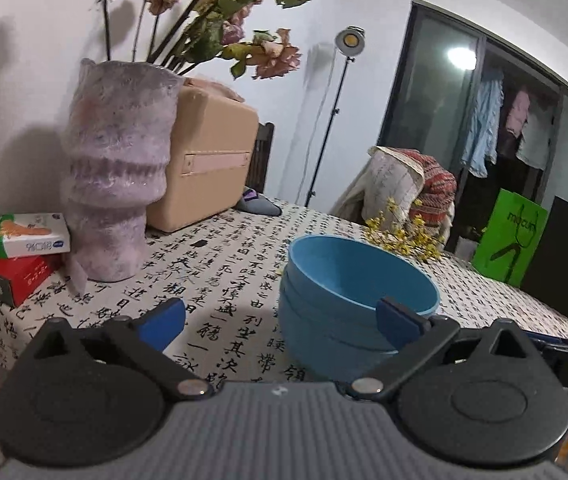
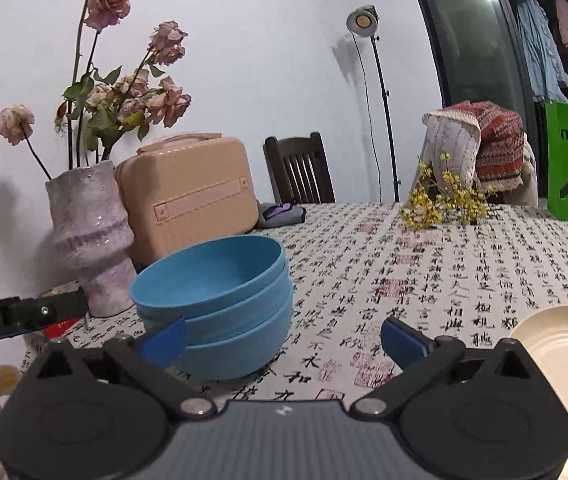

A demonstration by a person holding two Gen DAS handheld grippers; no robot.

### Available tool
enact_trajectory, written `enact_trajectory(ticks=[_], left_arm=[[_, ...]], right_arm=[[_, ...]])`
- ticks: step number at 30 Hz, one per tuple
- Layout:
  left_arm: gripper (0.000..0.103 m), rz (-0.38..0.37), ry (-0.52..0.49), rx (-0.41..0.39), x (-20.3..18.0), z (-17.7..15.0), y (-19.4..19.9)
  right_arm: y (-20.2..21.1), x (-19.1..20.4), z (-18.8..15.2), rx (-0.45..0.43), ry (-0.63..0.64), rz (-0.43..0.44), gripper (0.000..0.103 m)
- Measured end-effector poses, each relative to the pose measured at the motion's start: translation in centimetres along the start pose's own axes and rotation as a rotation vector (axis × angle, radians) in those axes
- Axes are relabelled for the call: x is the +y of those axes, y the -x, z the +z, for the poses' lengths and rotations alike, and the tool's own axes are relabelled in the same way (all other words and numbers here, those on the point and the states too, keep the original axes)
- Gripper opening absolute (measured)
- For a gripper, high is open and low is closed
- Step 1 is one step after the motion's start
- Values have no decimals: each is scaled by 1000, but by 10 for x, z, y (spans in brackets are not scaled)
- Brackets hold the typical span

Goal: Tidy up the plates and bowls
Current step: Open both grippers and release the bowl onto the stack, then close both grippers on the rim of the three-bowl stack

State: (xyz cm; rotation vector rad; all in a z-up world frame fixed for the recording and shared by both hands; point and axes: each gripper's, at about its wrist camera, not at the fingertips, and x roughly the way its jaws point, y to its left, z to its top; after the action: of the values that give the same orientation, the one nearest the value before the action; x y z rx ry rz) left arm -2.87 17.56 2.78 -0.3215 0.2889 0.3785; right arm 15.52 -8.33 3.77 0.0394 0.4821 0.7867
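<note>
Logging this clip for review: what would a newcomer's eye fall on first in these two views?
First, the stack of blue bowls on the tablecloth printed with black writing, just ahead of both open grippers, left and right. Next, the purple vase of wilted roses by the wall, with a tan case beside it. A cream plate shows at the right edge of the right wrist view.

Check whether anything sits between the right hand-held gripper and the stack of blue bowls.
Nothing visible does. The right hand-held gripper is open, and the stack of blue bowls stands just ahead, left of its centre line, with only bare tablecloth between. The vase stands behind the stack.
</note>
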Motion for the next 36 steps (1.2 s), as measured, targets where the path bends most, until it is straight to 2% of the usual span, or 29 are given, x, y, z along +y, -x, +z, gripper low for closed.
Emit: enact_trajectory(ticks=[10, 17, 21, 30, 36], left_arm=[[103, -38, -60, 11, 6, 26, -19], [103, -49, -86, 54, 8, 50, -51], [103, -60, -71, 121, 14, 62, -72], [103, -133, -8, 352, 23, 75, -131], [103, -120, -1, 464, 20, 71, -161]], right_arm=[[-31, 8, 30, 28, -20, 9, 103], [-71, 9, 55, 129, -59, 27, 103], [-96, 7, 64, 220, -75, 26, 103], [-143, -9, 70, 429, -166, 15, 103], [-161, -17, 67, 526, -215, 26, 103]])
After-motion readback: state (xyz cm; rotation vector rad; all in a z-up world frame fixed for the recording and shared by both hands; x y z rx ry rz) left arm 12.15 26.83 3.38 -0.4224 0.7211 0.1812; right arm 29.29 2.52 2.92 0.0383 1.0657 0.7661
